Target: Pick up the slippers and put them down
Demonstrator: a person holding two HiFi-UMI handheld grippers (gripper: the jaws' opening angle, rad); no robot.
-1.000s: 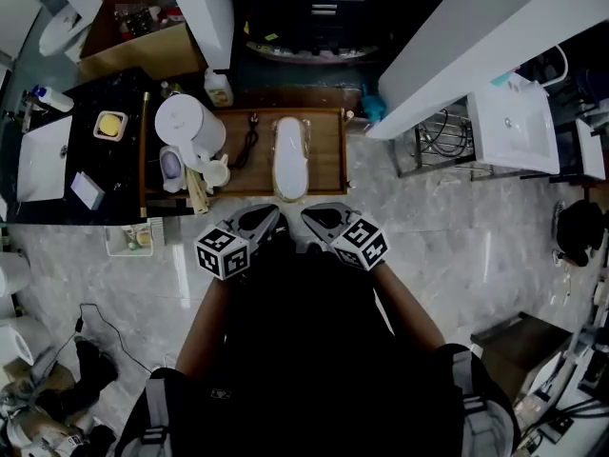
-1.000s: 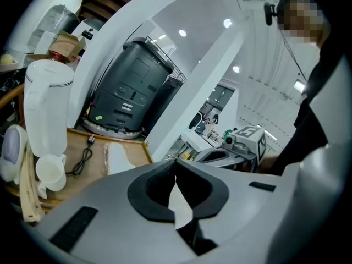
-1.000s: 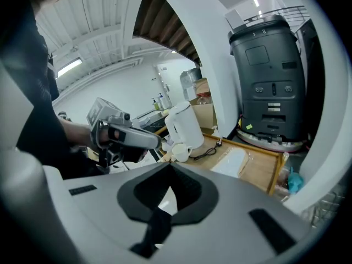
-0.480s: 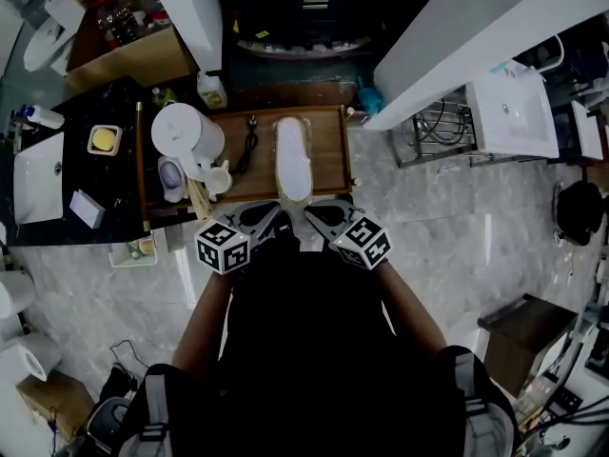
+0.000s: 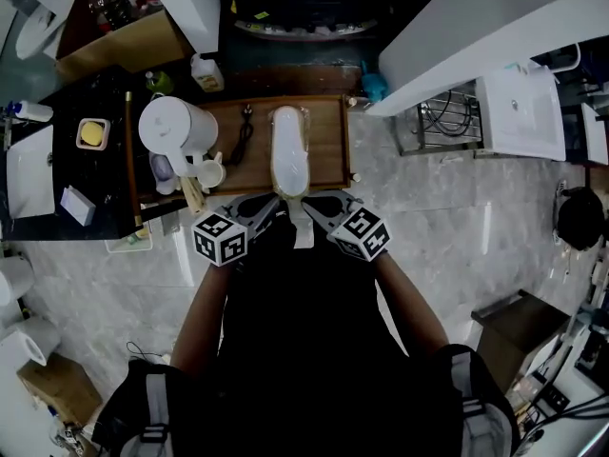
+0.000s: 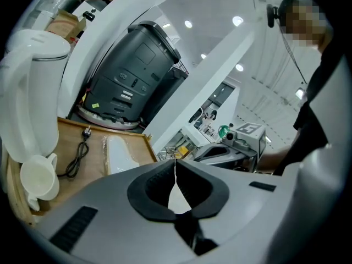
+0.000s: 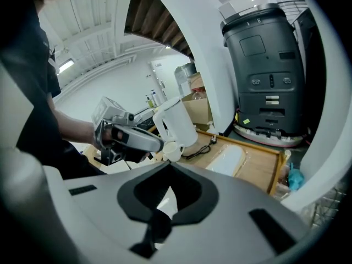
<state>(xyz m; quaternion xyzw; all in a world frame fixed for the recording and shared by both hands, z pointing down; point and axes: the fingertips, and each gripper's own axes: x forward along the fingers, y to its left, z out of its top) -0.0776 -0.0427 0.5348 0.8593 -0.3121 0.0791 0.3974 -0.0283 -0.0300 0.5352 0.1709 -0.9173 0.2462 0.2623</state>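
The white slippers [image 5: 288, 150], wrapped in clear plastic, lie lengthwise in the middle of a wooden tray [image 5: 328, 141]. Both grippers hover side by side at the tray's near edge, just short of the slippers' near end. My left gripper [image 5: 274, 203] is shut with nothing in it, and so is my right gripper [image 5: 308, 200]. In the left gripper view the slippers [image 6: 121, 154] lie ahead and to the left of the shut jaw tips [image 6: 176, 161]. In the right gripper view the slippers [image 7: 228, 158] lie ahead and to the right of the tips [image 7: 168, 165].
A white kettle [image 5: 173, 127], a white cup [image 5: 211, 172] and a black power cable [image 5: 242, 139] occupy the tray's left part. A large black machine [image 6: 137, 76] stands beyond the tray. A white sloping beam [image 5: 476, 27] runs at the right. Marble floor [image 5: 447, 227] lies around.
Both grippers have moved forward together toward the tray's near edge and sit closer to the slippers' near end. Both stay shut.
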